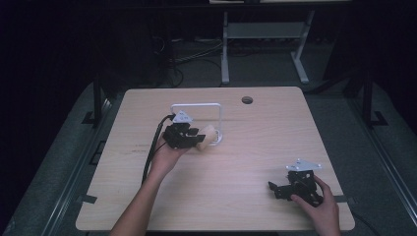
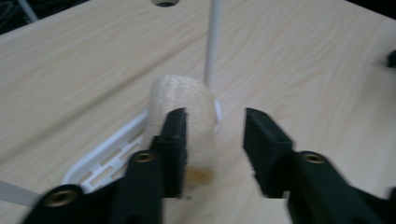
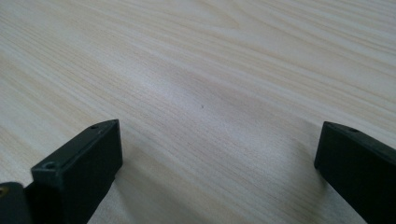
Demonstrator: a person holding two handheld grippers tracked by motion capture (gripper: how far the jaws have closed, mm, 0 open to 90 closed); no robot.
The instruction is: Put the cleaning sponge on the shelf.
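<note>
Between my left gripper's [image 2: 212, 140] jaws sits a cream roll [image 2: 184, 126], by the white wire rack [image 1: 216, 120]; one pad touches it, the other stands off, so no clamp yet. Looks light, soft, squashable; I'd pinch its midsection gently. Right gripper [image 1: 295, 189] idle, jaws wide apart over table [image 3: 210, 70].

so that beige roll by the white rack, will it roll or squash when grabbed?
Probably squashes a bit: the beige roll looks soft and fabric-textured. Its round sides suggest it could roll if nudged. It looks light, so the left gripper, not clearly clamping it, should lift it easily.
</note>
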